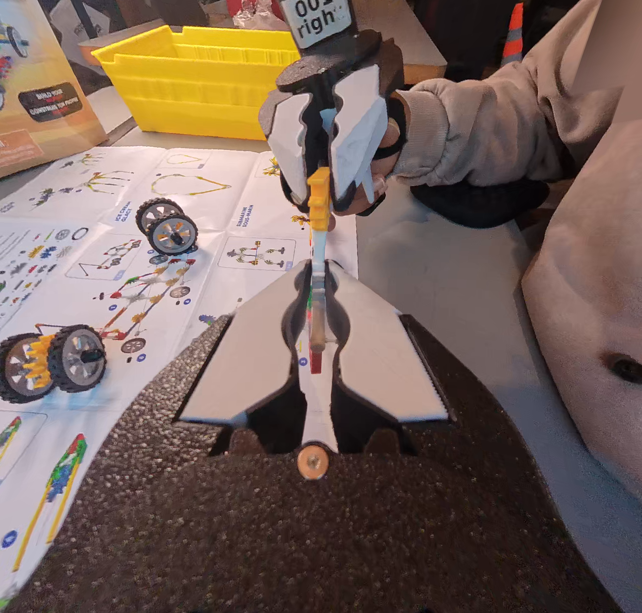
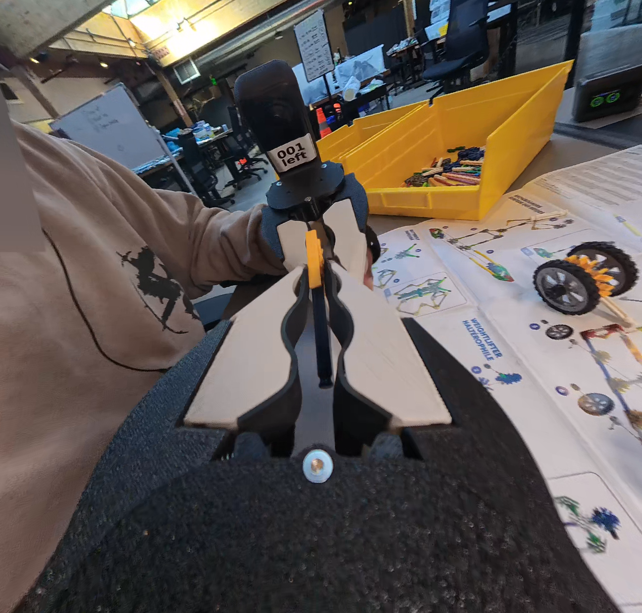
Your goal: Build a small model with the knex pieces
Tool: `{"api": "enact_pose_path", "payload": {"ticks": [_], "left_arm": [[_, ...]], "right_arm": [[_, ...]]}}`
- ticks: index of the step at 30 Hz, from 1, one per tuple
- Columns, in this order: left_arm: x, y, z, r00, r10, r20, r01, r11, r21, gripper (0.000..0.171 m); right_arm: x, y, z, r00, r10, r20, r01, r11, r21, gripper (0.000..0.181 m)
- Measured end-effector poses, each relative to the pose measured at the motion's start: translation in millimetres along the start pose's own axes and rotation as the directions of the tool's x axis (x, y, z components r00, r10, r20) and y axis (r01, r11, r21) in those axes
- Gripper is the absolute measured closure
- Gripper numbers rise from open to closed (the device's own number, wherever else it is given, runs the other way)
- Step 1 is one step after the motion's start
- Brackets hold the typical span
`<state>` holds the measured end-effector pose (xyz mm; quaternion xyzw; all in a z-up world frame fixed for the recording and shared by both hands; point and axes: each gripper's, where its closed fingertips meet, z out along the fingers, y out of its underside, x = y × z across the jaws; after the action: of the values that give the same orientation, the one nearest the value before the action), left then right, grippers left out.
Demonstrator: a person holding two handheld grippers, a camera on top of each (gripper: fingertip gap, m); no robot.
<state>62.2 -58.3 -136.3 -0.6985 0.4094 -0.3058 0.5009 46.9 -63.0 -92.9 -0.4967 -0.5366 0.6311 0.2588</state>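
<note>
Yellow connector piece [image 1: 319, 196] sits in mid-air between two grippers that face each other tip to tip above the worktop [image 1: 434, 283], near the right edge of a folded instruction sheet [image 1: 208, 214]. From the left wrist view, the left gripper [image 1: 318, 266] has its fingers pressed almost together, pinching a thin pale rod [image 1: 318, 248] that runs up into the yellow connector piece. Opposite it, the right gripper [image 1: 318, 179], held by a person's gloved hand [image 1: 382, 165] in a tan sleeve, pinches the yellow connector piece from the far side. In the right wrist view, the right gripper [image 2: 314, 276] is likewise nearly closed, with a dark rod [image 2: 321, 335] lying between its fingers. Two wheel pairs lie on the sheet to the left: one with a yellow gear [image 1: 38, 360], another plain [image 1: 166, 227]. A yellow bin [image 1: 194, 81] stands at the far side of the worktop, beside a printed box [image 1: 34, 92].
</note>
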Motion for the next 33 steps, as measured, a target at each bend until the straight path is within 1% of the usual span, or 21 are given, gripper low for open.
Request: {"api": "enact_pose_path", "payload": {"ticks": [2, 4, 6, 7, 9, 10, 13, 15, 16, 17, 19, 21, 23, 24, 26, 27, 29, 30, 31, 32, 33], "left_arm": [[2.2, -0.2, -1.4, 0.991, 0.134, 0.021, -0.133, 0.990, -0.035, 0.167], [5.5, 1.7, -1.5, 0.948, 0.312, 0.056, -0.307, 0.948, -0.084, 0.167], [8.6, 5.4, -1.0, 0.903, 0.423, 0.077, -0.413, 0.903, -0.120, 0.167], [10.6, 8.1, -0.5, 0.873, 0.481, 0.082, -0.468, 0.873, -0.133, 0.167], [10.9, 16.9, 1.8, 0.787, 0.610, 0.093, -0.585, 0.785, -0.204, 0.167], [9.6, 21.1, 3.1, 0.745, 0.660, 0.096, -0.626, 0.742, -0.240, 0.167], [5.8, 27.3, 4.5, 0.656, 0.748, 0.102, -0.698, 0.652, -0.297, 0.167], [-0.7, 29.5, 5.9, 0.583, 0.806, 0.105, -0.733, 0.577, -0.360, 0.166], [-1.2, 28.5, 6.6, 0.562, 0.821, 0.100, -0.747, 0.556, -0.363, 0.166], [-0.5, 29.3, 7.0, 0.567, 0.819, 0.087, -0.748, 0.556, -0.363, 0.166], [-1.3, 28.8, 6.1, 0.583, 0.807, 0.097, -0.734, 0.574, -0.362, 0.167], [-3.8, 26.1, 3.7, 0.634, 0.763, 0.122, -0.696, 0.633, -0.339, 0.167], [-7.3, 27.4, 0.3, 0.697, 0.706, 0.126, -0.644, 0.693, -0.323, 0.167], [-10.2, 28.7, -1.5, 0.714, 0.689, 0.128, -0.626, 0.709, -0.324, 0.167], [-13.8, 31.0, -3.6, 0.746, 0.654, 0.123, -0.591, 0.736, -0.330, 0.167], [-14.9, 29.5, -3.6, 0.761, 0.636, 0.128, -0.573, 0.751, -0.329, 0.167], [-15.6, 26.1, -1.7, 0.794, 0.595, 0.126, -0.533, 0.779, -0.330, 0.167], [-15.6, 24.1, -0.7, 0.807, 0.578, 0.124, -0.515, 0.791, -0.331, 0.167], [-14.6, 22.2, 0.2, 0.824, 0.554, 0.121, -0.494, 0.805, -0.328, 0.167], [-14.6, 20.6, 0.5, 0.843, 0.523, 0.124, -0.463, 0.824, -0.328, 0.167], [-16.4, 19.0, 0.1, 0.864, 0.484, 0.140, -0.422, 0.846, -0.325, 0.167]], "right_arm": [[-7.9, 1.6, 0.2, 0.996, 0.050, 0.070, -0.049, 0.999, -0.020, 0.175], [-17.2, 6.7, 1.1, 0.989, 0.065, 0.134, -0.059, 0.997, -0.045, 0.174], [-23.4, 13.2, 2.6, 0.979, 0.100, 0.179, -0.088, 0.994, -0.071, 0.174], [-26.1, 16.9, 2.8, 0.970, 0.130, 0.205, -0.114, 0.990, -0.084, 0.174], [-28.7, 28.3, 5.1, 0.955, 0.179, 0.237, -0.153, 0.981, -0.123, 0.173], [-28.7, 33.4, 6.5, 0.950, 0.198, 0.242, -0.168, 0.976, -0.139, 0.173], [-30.1, 42.8, 9.3, 0.944, 0.223, 0.242, -0.184, 0.968, -0.172, 0.175], [-40.8, 46.6, 13.4, 0.928, 0.238, 0.286, -0.187, 0.963, -0.194, 0.181], [-42.8, 52.5, 17.8, 0.928, 0.244, 0.283, -0.186, 0.959, -0.216, 0.181], [-42.6, 53.6, 20.0, 0.931, 0.238, 0.276, -0.181, 0.959, -0.217, 0.181], [-33.5, 36.8, 17.8, 0.957, 0.180, 0.226, -0.151, 0.978, -0.143, 0.181], [-30.9, 17.9, 8.5, 0.978, 0.070, 0.195, -0.057, 0.996, -0.075, 0.181], [-29.0, 12.6, 0.7, 0.988, -0.091, 0.126, 0.103, 0.991, -0.088, 0.161], [-24.9, 13.5, -1.8, 0.980, -0.184, 0.069, 0.191, 0.974, -0.120, 0.153], [-13.8, 17.4, -3.6, 0.922, -0.384, -0.051, 0.366, 0.906, -0.213, 0.140], [-9.8, 19.9, -2.1, 0.875, -0.476, -0.091, 0.439, 0.859, -0.265, 0.138], [-7.0, 27.2, 5.2, 0.776, -0.621, -0.110, 0.549, 0.751, -0.369, 0.138], [-4.2, 28.6, 8.7, 0.719, -0.685, -0.121, 0.590, 0.693, -0.414, 0.149], [2.7, 30.3, 9.8, 0.659, -0.739, -0.138, 0.610, 0.633, -0.477, 0.167], [10.1, 30.7, 9.1, 0.598, -0.787, -0.148, 0.622, 0.573, -0.533, 0.176], [11.0, 27.7, 9.7, 0.562, -0.813, -0.155, 0.638, 0.544, -0.545, 0.177]]}}
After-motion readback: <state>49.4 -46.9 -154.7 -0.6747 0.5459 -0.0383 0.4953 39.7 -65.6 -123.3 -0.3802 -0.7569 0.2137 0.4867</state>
